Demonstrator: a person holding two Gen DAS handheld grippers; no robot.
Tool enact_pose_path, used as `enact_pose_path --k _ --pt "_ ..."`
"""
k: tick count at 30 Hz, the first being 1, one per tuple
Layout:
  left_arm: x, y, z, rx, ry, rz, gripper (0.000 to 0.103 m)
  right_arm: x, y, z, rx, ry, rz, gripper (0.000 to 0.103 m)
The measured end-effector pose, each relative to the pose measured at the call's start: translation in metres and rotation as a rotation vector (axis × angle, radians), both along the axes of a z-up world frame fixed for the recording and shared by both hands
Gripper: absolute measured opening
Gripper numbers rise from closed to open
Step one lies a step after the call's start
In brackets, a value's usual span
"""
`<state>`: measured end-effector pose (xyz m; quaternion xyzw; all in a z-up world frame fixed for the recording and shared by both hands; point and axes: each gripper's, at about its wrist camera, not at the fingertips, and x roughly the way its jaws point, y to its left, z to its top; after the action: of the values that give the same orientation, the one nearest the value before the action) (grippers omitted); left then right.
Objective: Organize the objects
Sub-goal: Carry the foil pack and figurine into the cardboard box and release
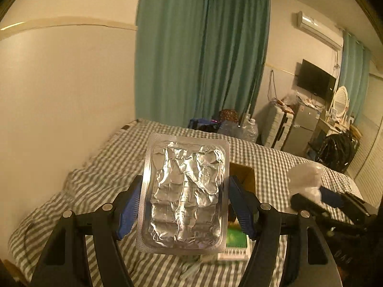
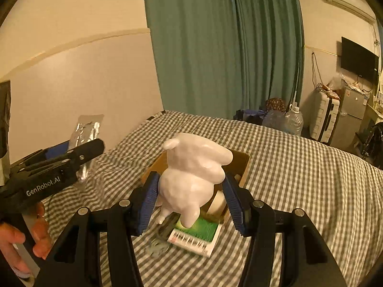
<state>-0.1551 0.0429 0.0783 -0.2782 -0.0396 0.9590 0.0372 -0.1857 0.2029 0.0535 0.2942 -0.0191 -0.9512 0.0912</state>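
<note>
The left tool grips a crinkled silver foil pill sheet above the checked bed; the right tool squeezes a smooth white animal figure; below it sit a brown cardboard box and a green book.
</note>
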Motion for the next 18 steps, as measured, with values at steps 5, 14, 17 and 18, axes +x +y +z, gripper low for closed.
enact_pose_path --k 5,14,17,18 --pt "-0.075 0.027 -0.031 -0.062 -0.055 -0.036 0.071 -0.078 0.013 -0.044 -0.016 -0.087 -0.034 0.054" --pt "-0.169 0.05 -0.108 -0.05 -0.206 -0.091 0.071 -0.15 0.044 -0.114 -0.139 -0.206 -0.075 0.055" --pt "-0.173 0.046 -0.118 -0.006 -0.228 -0.092 0.076 -0.143 0.046 -0.113 -0.162 -0.183 -0.068 0.065" --pt "-0.172 0.044 -0.119 0.008 -0.233 -0.085 0.083 -0.139 0.048 -0.111 -0.171 -0.176 -0.067 0.07"
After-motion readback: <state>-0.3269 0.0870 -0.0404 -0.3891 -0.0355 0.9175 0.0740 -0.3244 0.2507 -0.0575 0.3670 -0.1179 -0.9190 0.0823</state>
